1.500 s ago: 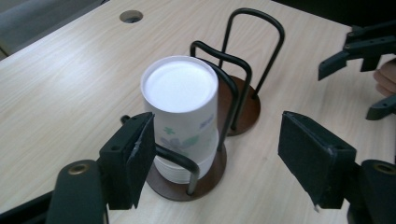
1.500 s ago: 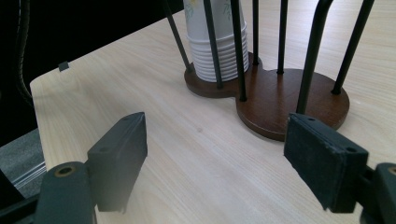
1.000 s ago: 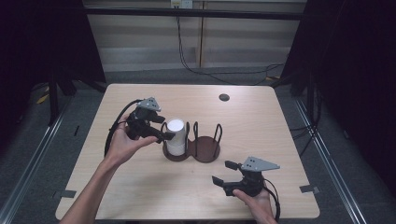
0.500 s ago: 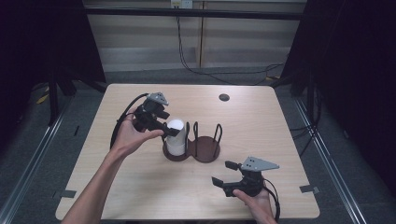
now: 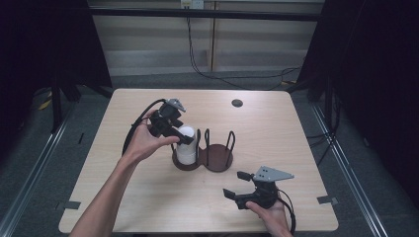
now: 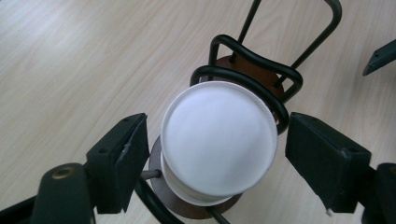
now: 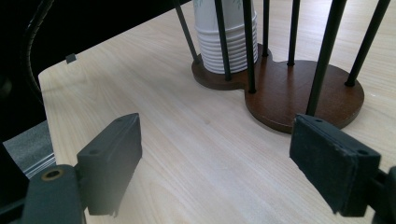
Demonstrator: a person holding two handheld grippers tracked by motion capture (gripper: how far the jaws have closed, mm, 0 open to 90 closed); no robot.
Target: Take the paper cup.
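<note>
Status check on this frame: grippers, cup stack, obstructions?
Left gripper open, jaws either side of the cup stack, no contact. Stack upside down in the holder. Right gripper open, idle. Holder's wire loops crowd the stack.

This looks like a lab or recording studio set up for filming handwork, not a home or kitchen. A plain light-wood table (image 5: 148, 197) stands alone on grey floor (image 5: 44, 163), with black curtains (image 5: 44, 44) closing it in at 9 and 3 o'clock. At 12 o'clock a bare pale wall (image 5: 247, 49) carries a wall socket (image 5: 191, 4), from which black cables (image 5: 197, 59) hang down to the floor. Metal rails (image 5: 29, 163) run along the floor on both sides of the table. Small tape marks (image 5: 71, 205) sit at the table's near corners, at about 7 and 5 o'clock.
</note>
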